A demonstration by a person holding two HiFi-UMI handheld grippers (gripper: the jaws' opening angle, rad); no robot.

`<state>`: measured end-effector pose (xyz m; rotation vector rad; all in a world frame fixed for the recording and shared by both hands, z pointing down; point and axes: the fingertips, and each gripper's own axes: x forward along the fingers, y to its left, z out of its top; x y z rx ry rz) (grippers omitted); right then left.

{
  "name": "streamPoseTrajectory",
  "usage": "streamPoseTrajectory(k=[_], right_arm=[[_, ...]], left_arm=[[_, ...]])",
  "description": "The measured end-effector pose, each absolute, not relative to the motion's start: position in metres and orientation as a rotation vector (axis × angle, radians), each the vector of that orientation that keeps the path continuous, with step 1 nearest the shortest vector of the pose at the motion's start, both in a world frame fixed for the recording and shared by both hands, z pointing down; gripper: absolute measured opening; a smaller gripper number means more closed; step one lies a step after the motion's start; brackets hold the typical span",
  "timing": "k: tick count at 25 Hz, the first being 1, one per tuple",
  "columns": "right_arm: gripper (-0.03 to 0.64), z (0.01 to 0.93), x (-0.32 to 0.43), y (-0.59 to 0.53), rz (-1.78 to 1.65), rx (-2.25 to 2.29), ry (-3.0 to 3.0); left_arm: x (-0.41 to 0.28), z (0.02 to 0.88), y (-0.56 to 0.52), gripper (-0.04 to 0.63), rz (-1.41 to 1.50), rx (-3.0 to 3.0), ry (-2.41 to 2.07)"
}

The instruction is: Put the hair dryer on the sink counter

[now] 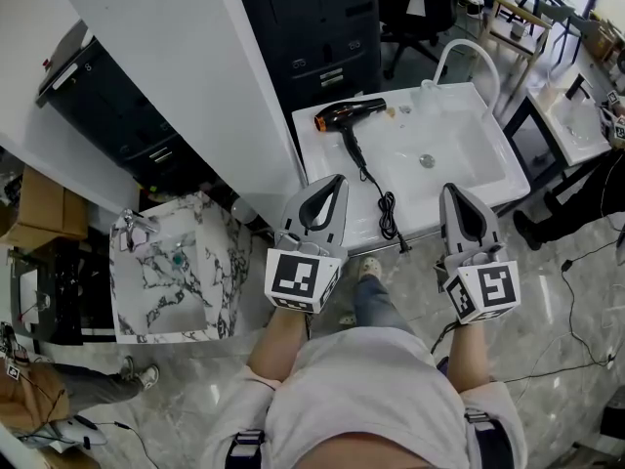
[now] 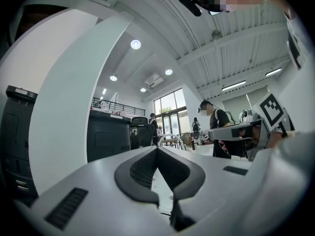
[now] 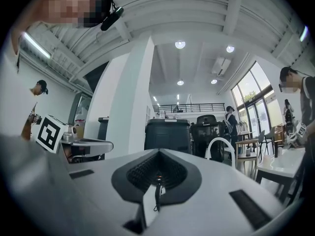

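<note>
A black and orange hair dryer [image 1: 350, 115] lies on the white sink counter [image 1: 319, 145], left of the basin [image 1: 430, 154]. Its black cord [image 1: 385, 206] trails toward the counter's front edge. My left gripper [image 1: 338, 180] is held above the floor, in front of the counter's front left corner, shut and empty. My right gripper [image 1: 452, 190] is level with it, before the counter's front right, also shut with nothing in it. In the left gripper view the left gripper [image 2: 157, 149] has its jaws together; the right gripper [image 3: 158, 151] looks the same in its own view.
A white arched faucet [image 1: 471, 59] rises behind the basin. A marble-patterned sink unit [image 1: 174, 272] sits on the floor at the left, beside a white pillar [image 1: 166, 57]. A black cabinet [image 1: 312, 27] stands behind the counter. Another white table [image 1: 576, 125] and cables lie to the right.
</note>
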<state>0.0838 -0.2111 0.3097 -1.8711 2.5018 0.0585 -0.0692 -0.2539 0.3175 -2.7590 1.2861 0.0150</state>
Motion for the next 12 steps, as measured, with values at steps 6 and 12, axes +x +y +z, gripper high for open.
streamPoseTrajectory(k=[6,12], right_arm=[[0.009,0.3122,0.0805,-0.2086,0.062,-1.882,2.494],[0.009,0.3114,0.0781,-0.2057,0.071,-1.865,2.51]], left_arm=[[-0.0733,0.3183,-0.2514,0.011,0.012,-2.756,1.288],[-0.0736,0.3193,-0.2484,0.011,0.012,-2.758,1.289]])
